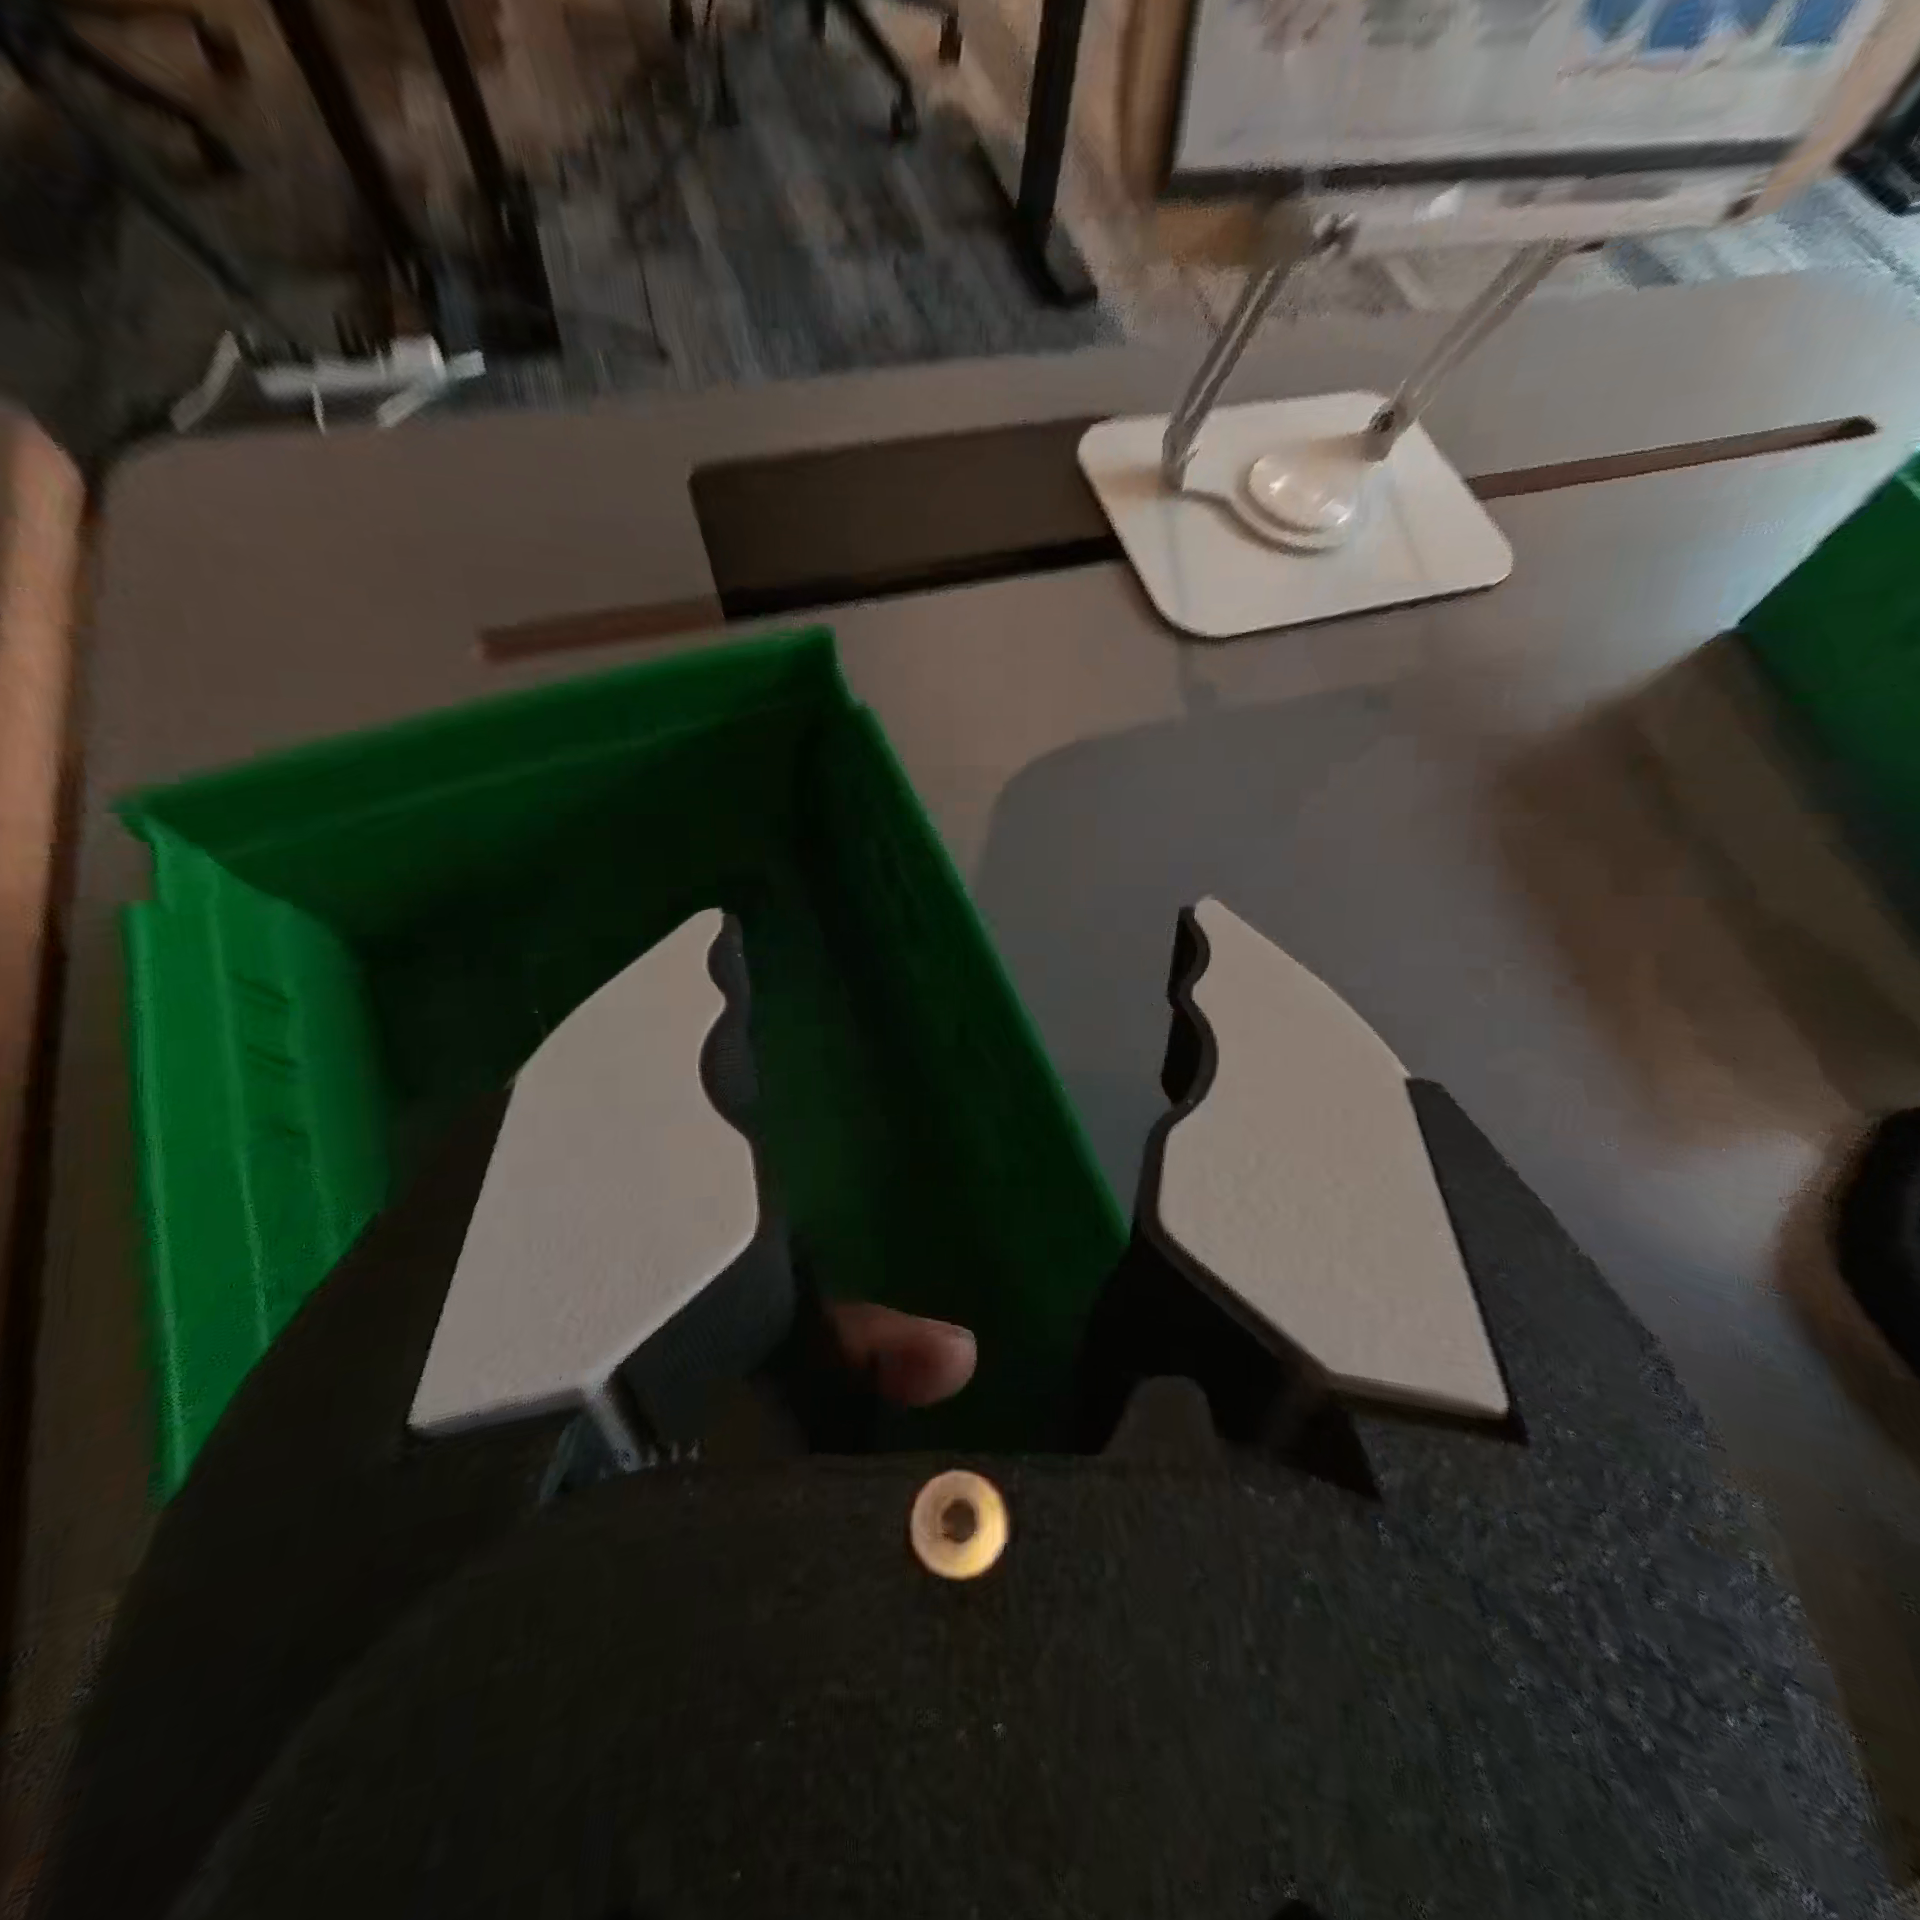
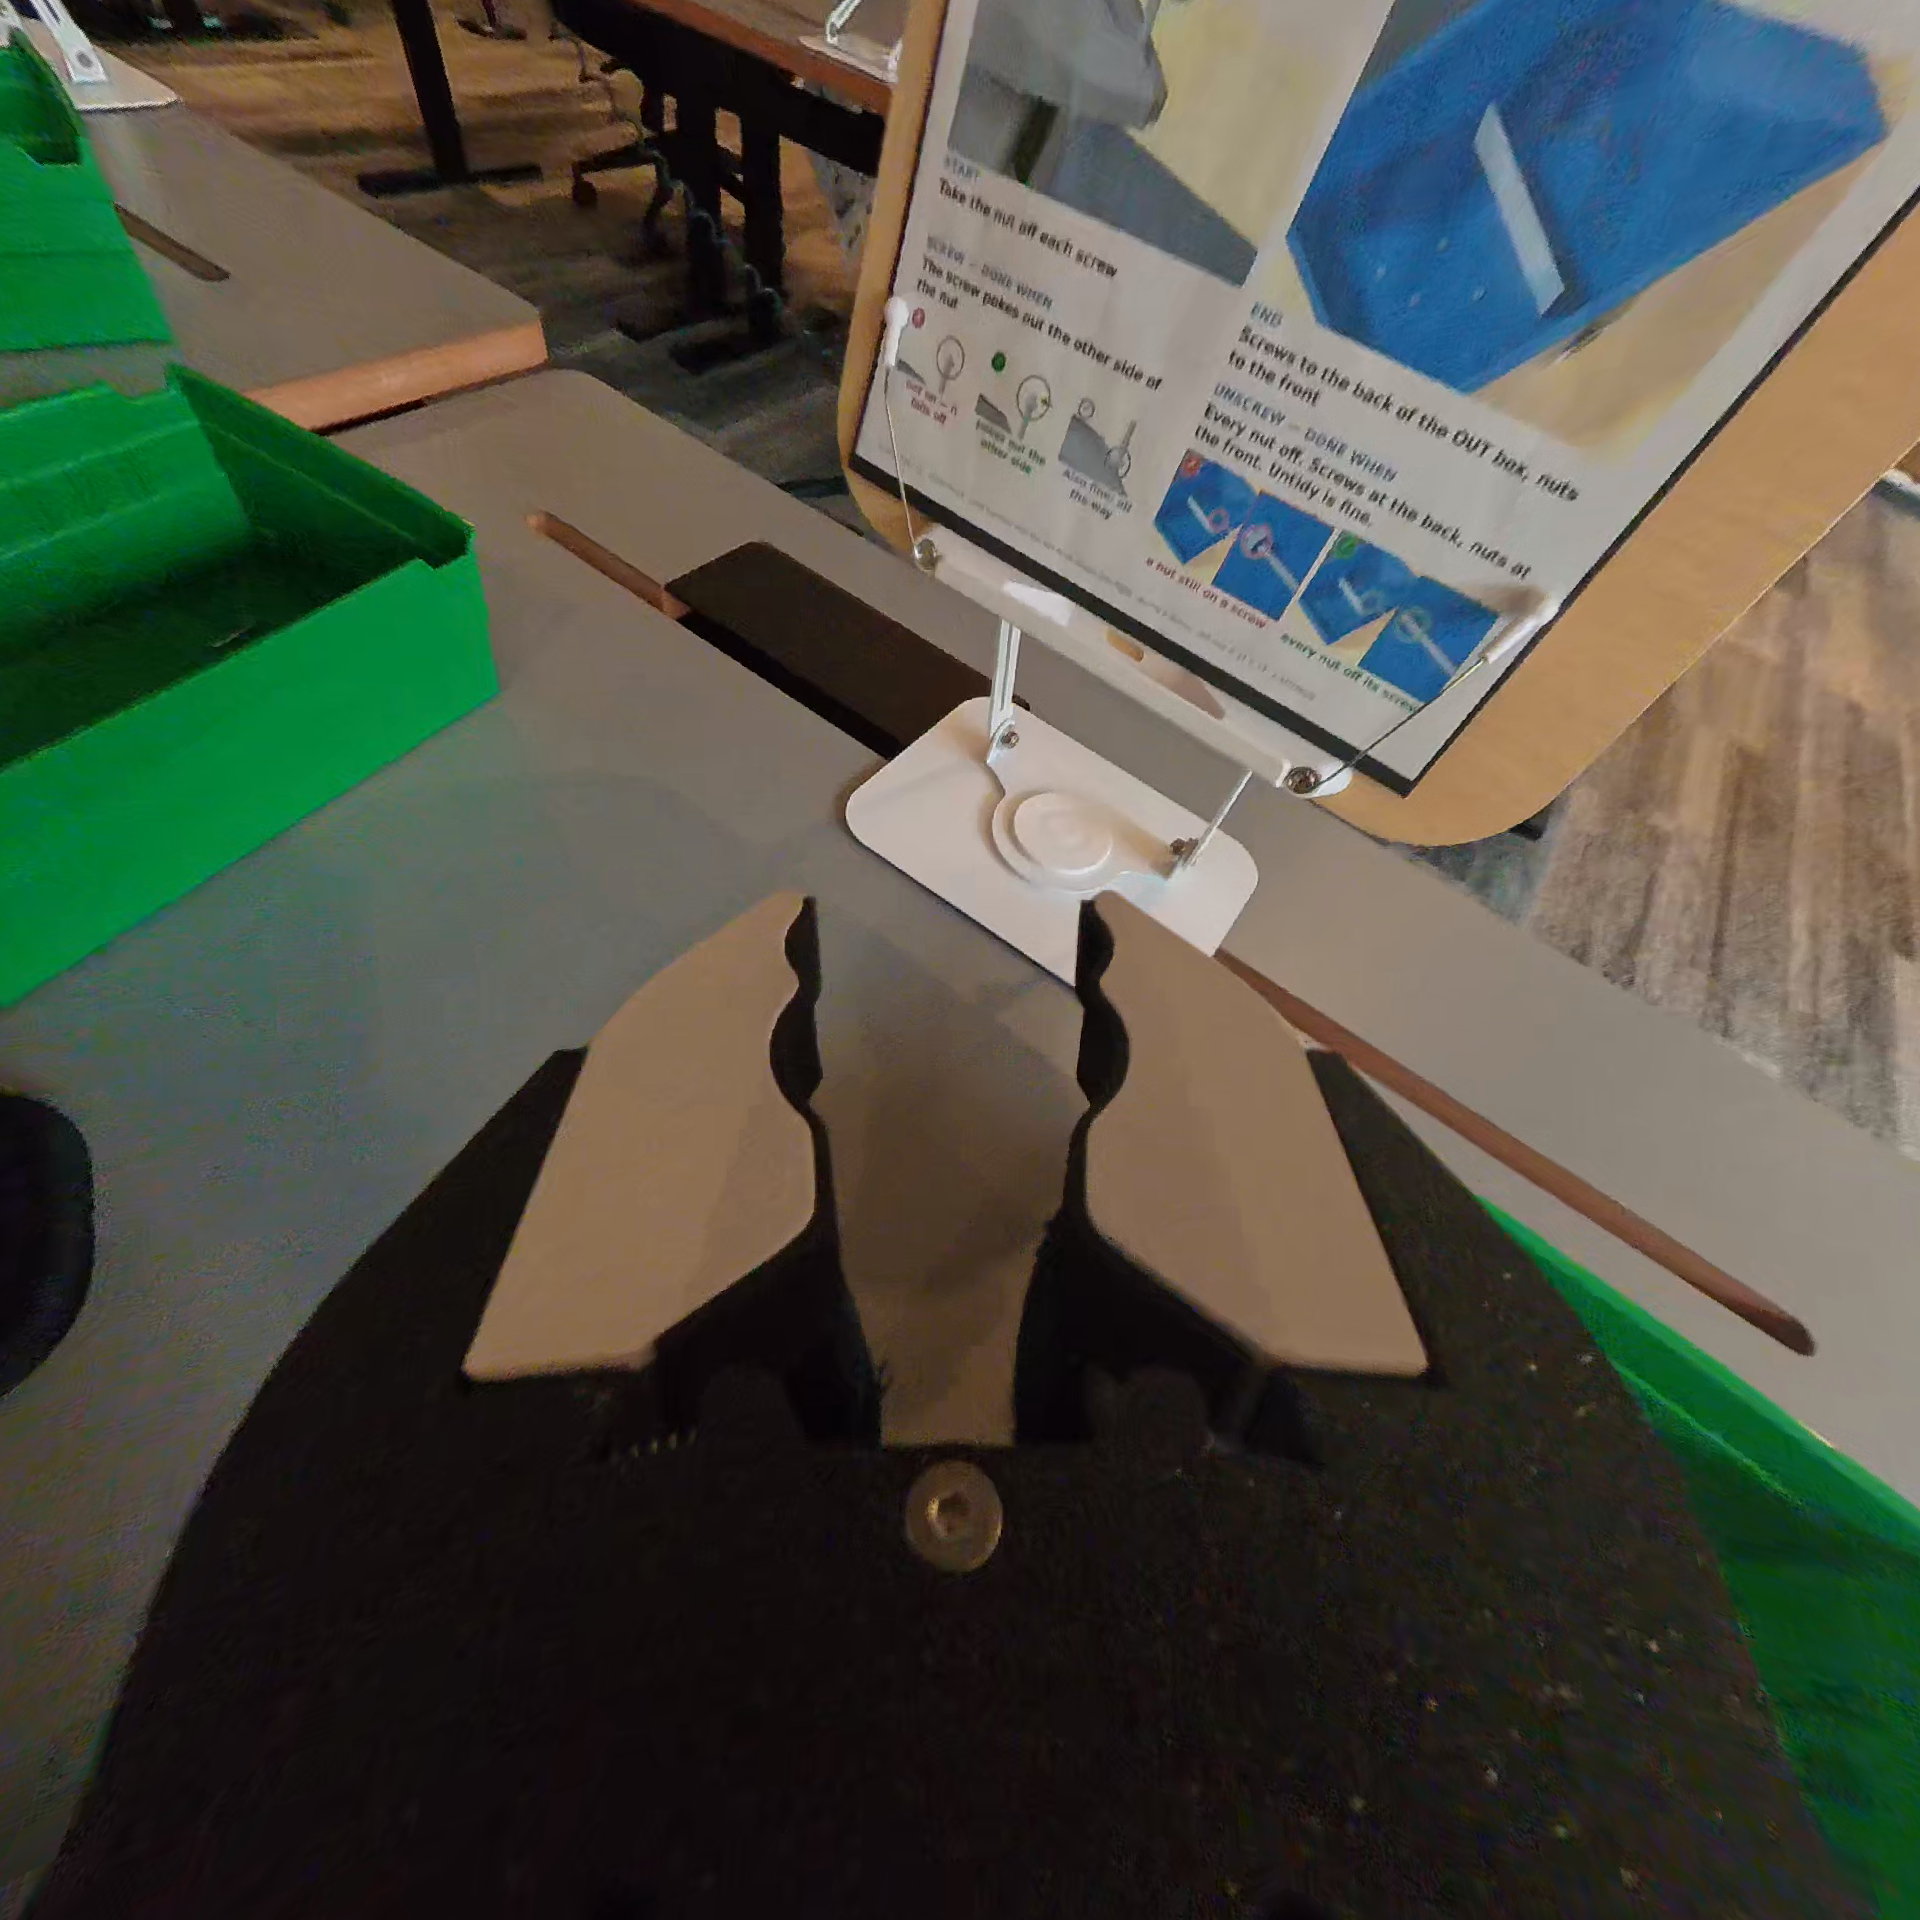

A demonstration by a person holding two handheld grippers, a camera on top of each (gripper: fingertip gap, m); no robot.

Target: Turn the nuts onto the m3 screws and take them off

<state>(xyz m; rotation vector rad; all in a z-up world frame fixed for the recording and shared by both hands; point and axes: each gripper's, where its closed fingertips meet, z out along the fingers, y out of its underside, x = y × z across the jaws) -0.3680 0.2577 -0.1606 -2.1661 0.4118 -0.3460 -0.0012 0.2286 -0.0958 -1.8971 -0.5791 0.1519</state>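
The left gripper (image 1: 961,925), jaws spread wide on nothing, hangs over the right wall of the green bin (image 1: 499,790) at frame left. The right gripper (image 2: 945,925) is likewise released and bare above the grey table (image 2: 623,831), the white stand base (image 2: 1049,831) just beyond; no screws or nuts can be made out.

Counted across both views: two tools, the left tool (image 1: 956,925) and the right tool (image 2: 940,914), each with two fingers set apart and nothing between them. Two green bins are seen in the left wrist view: one near bin (image 1: 582,790) and one at the right edge (image 1: 1860,665). One white stand (image 2: 1049,831) carrying one instruction board (image 2: 1351,364) is recorded on one grey bench (image 2: 520,831). One fingertip (image 1: 914,1361) is noted.
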